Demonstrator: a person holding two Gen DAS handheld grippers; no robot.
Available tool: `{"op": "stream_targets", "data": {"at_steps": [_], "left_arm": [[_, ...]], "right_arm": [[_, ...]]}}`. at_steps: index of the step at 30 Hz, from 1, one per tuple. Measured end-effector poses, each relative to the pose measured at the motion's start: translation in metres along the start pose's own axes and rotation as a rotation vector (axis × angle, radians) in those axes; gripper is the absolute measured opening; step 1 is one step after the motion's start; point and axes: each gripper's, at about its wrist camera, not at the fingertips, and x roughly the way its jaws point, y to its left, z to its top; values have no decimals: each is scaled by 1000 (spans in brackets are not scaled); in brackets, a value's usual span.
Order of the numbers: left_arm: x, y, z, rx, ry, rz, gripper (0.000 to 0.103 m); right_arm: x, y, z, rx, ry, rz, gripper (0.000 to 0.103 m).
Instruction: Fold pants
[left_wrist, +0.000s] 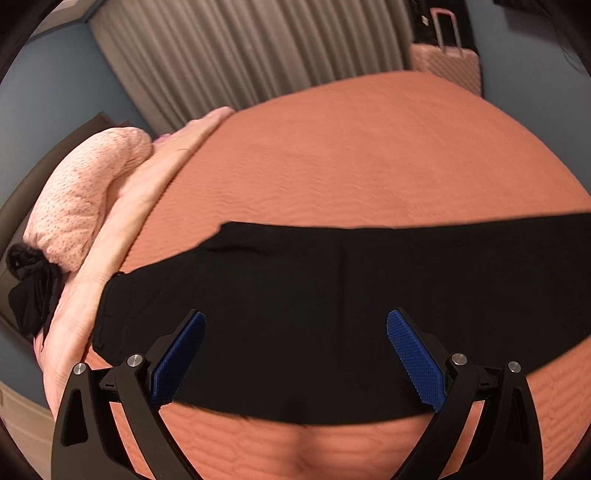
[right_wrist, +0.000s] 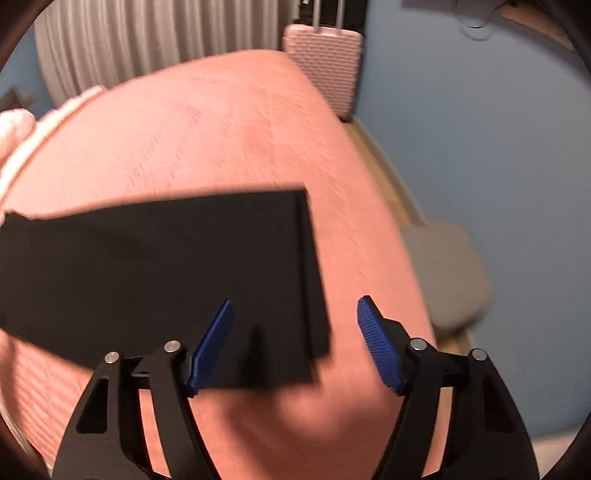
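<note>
Both grippers, left gripper (left_wrist: 295, 325) and right gripper (right_wrist: 294, 312), hover with jaws spread wide, holding nothing, above the black pants (left_wrist: 332, 314) lying flat across the orange bedspread (left_wrist: 369, 155).

- We are in a home bedroom: a wide bed under a ribbed salmon-orange bedspread (left_wrist: 369, 155) fills both views.
- We see a pink dotted pillow (left_wrist: 85, 206) at its head.
- We see pleated beige floor-length curtains (left_wrist: 240, 48) against blue-grey walls (right_wrist: 480, 147).
- We see a hard-shell pink suitcase (right_wrist: 325, 62) standing beside the bed.
</note>
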Motion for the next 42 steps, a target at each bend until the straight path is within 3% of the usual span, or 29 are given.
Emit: {"op": "stream_targets", "data": {"at_steps": [4,6,8,9,10,12,16,19,22,24,27,28,30,33,35,37,39,42], "left_arm": [[-1,-22,-8,93,10,51,98],[-3,-25,-11,115,10,62,98],[-2,-24,-14,136,16,74,98],[0,-26,-15,147,24,74,98],[1,-28,-16,151,33,76,98],[5,-30,-16,156,50,66,98],[7,-36,-17,151,64,51,98],[6,-38,-17,156,59,53,98],[4,-37,-17,160,51,48,98],[5,-38,-17,166,56,55,98],[7,-38,-17,170,68,63,98],[6,-37,-17,166,65,59,98],[3,-35,-17,157,63,51,98],[1,-37,-18,154,63,32,98],[-3,-41,-19,156,56,17,98],[-10,-43,-22,152,56,-1,98],[-17,-43,-25,141,55,-19,98],[-31,-36,-30,140,33,6,98]], "right_arm": [[45,-15,33,-17,61,69,67],[58,-3,34,-26,82,112,50],[74,1,43,-29,89,137,45],[69,2,42,-28,86,147,31],[61,-1,42,-27,76,138,24],[62,0,48,-25,43,147,18],[62,7,59,-77,7,134,16],[73,12,59,-112,26,107,18],[70,5,61,-79,-9,94,24],[62,-1,61,-57,-36,39,26],[41,-27,44,72,-27,26,28],[30,-36,27,118,-10,38,34],[10,-44,-6,173,5,45,62],[-19,-55,-67,355,13,189,66],[-20,-48,-85,399,35,281,66],[-8,-29,-95,382,58,312,68],[-2,-17,-93,377,4,316,69],[20,-13,-79,472,-45,433,69]]}}
